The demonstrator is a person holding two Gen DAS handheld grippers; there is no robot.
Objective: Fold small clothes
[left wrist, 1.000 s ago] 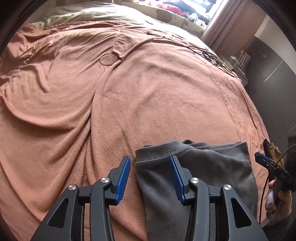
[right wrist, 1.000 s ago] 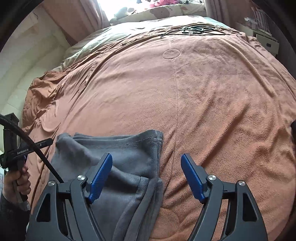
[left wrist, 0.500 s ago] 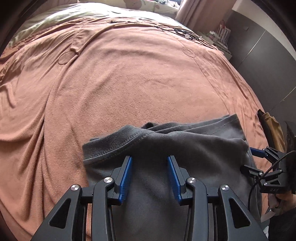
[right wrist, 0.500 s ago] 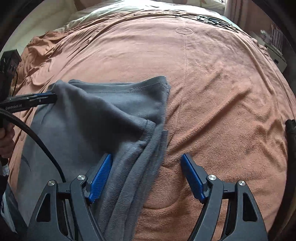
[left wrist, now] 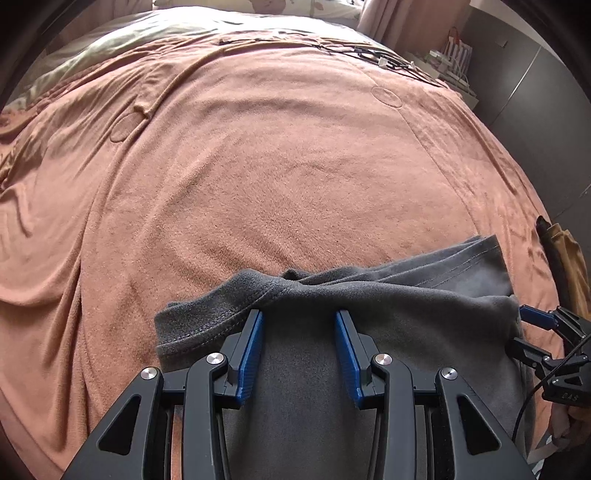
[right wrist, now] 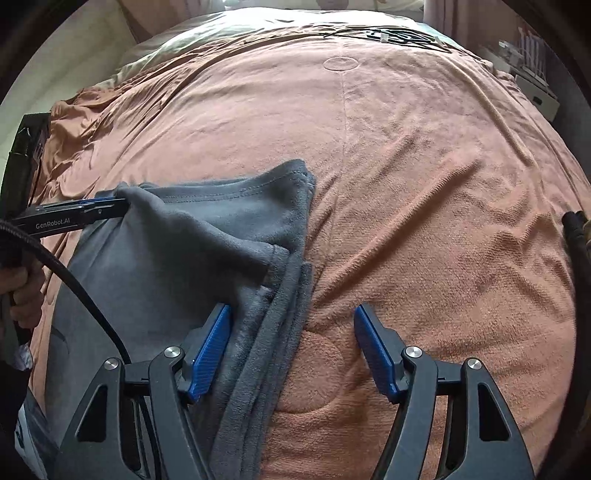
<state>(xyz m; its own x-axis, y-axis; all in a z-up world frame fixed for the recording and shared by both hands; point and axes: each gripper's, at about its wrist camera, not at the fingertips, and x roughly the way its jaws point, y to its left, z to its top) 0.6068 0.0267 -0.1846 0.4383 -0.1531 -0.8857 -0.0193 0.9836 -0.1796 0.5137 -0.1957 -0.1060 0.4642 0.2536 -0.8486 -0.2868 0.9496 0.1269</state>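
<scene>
A grey fleece garment [left wrist: 369, 325] lies partly folded on the near side of a bed covered by a rust-brown blanket [left wrist: 277, 166], its stitched hem bunched up at the far edge. The left gripper [left wrist: 299, 354] sits low over the cloth with its blue pads [left wrist: 251, 354] spread apart, grey fabric showing between them; nothing is pinched. In the right wrist view the same gripper [right wrist: 74, 214] comes in from the left, its tip touching the garment's [right wrist: 184, 251] far left corner, though from here I cannot tell whether it clamps anything there. The right gripper [right wrist: 291, 350] is spread wide over the garment's right edge, one blue pad [right wrist: 210, 347] on the layered grey folds, the other [right wrist: 376, 350] over bare blanket [right wrist: 424, 184]. A hand [right wrist: 22, 291] grips the left tool's handle at the frame's edge. Black cables [right wrist: 399, 35] lie tangled at the far end of the bed.
</scene>
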